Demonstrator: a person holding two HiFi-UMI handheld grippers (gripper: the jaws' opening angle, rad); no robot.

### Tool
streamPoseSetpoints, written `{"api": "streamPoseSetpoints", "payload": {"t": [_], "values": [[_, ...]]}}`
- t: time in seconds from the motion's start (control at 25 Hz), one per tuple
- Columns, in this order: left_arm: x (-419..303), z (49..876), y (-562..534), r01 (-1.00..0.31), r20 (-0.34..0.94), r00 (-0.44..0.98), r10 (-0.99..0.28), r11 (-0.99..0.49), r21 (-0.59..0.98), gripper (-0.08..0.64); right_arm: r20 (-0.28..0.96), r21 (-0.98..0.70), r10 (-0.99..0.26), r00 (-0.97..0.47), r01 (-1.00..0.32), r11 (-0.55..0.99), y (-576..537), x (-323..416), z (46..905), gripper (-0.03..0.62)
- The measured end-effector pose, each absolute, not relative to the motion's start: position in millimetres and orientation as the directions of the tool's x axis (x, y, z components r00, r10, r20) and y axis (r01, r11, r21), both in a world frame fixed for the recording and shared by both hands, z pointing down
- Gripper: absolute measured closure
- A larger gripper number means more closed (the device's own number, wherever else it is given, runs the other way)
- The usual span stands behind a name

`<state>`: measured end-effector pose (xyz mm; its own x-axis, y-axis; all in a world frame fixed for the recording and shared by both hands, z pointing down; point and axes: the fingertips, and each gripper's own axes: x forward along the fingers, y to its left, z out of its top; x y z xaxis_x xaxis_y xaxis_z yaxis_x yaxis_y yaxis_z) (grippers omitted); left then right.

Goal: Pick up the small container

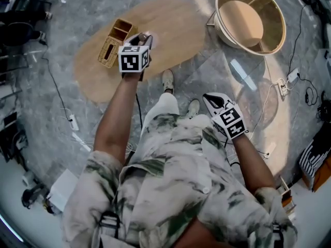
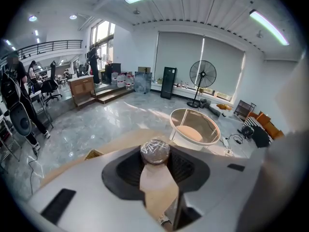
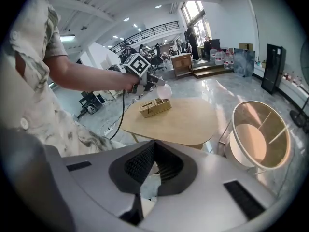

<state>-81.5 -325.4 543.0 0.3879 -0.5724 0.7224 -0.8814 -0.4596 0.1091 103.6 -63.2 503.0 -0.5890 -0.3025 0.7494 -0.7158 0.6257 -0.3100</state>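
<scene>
The small container (image 2: 155, 151), a clear round pot with a crinkled film top, sits between the dark pads of my left gripper (image 2: 155, 164), which is shut on it. In the head view that gripper (image 1: 141, 39) holds the small container (image 1: 144, 36) in the air over the oval wooden table (image 1: 176, 30), just right of a wicker organiser basket (image 1: 116, 42). My right gripper (image 1: 211, 100) hangs low by the person's right leg, off the table, shut with nothing in it. From the right gripper view, the left gripper (image 3: 153, 82) is above the basket (image 3: 154, 107).
A large round wood-and-white drum-shaped piece (image 1: 251, 17) stands on the floor right of the table. Cables and a power strip (image 1: 287, 81) lie on the marble floor at right. The person's feet (image 1: 167, 80) are at the table's near edge.
</scene>
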Motion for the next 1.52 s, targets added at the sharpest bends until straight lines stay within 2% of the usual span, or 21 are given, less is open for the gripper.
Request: {"api": "streamPoseSetpoints", "payload": {"t": [0.52,1.52], "values": [[-73,487,-276,-0.875,0.708,0.394,-0.586,-0.476,0.093,0.408,0.708,-0.286,-0.358,-0.609,-0.710,0.643,-27,120,472,0.569],[-61,475,-239,-0.871,0.718,0.387,-0.579,-0.486,0.078,0.408,0.678,-0.265,-0.368,-0.636,-0.678,0.685,-7,126,455,0.571]]}}
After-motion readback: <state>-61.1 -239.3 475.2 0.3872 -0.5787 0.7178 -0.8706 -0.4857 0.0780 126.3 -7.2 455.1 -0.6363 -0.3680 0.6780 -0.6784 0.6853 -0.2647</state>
